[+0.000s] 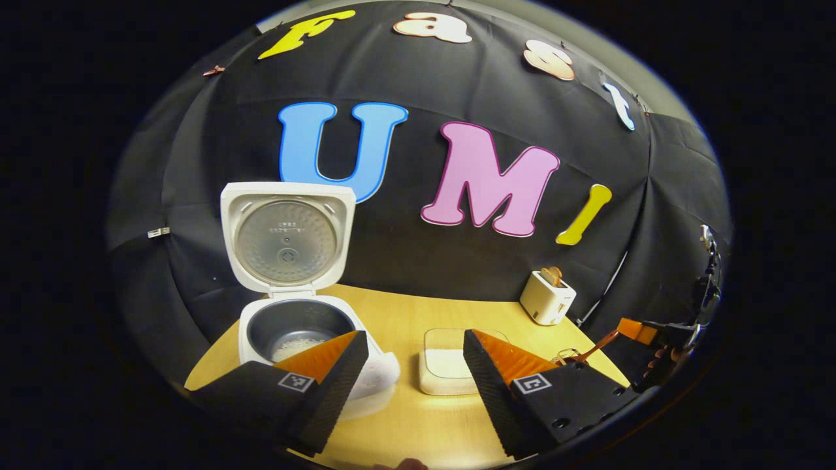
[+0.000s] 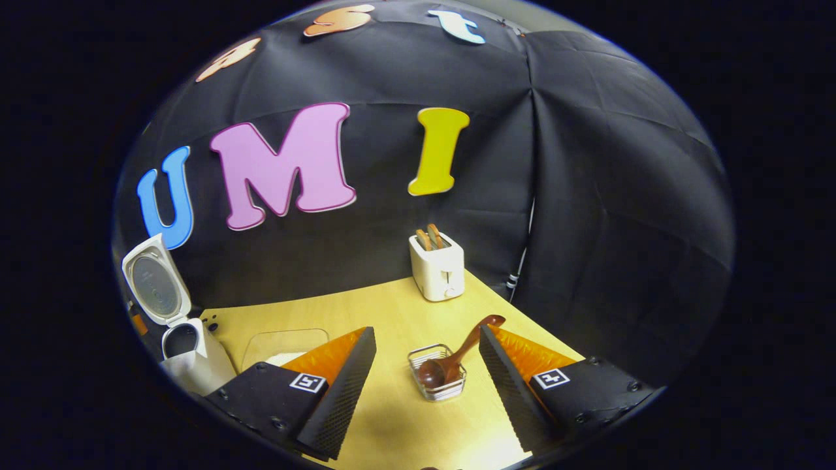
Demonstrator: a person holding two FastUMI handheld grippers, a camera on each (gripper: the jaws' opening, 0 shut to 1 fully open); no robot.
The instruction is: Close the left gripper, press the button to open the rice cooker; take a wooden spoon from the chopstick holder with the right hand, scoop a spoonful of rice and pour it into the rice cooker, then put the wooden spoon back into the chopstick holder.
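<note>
Rice cooker point(image 1: 297, 326) lid up, rice container point(image 1: 447, 365) beside it, left gripper point(image 1: 410, 375) fingers spread

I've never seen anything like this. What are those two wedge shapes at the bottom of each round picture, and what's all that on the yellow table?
Those wedges are the two fingers of a hand-held gripper; a person carries one in each hand, and a camera rides on each. The left gripper has its jaws apart and holds nothing. Ahead of it stand a white rice cooker with its lid up, some rice in the pot, and a clear rectangular container of rice. The right gripper is also open and empty. Between its fingers sits a small wire chopstick holder with a brown wooden spoon leaning in it. Farther back on the wooden table stands a white toaster.
</note>
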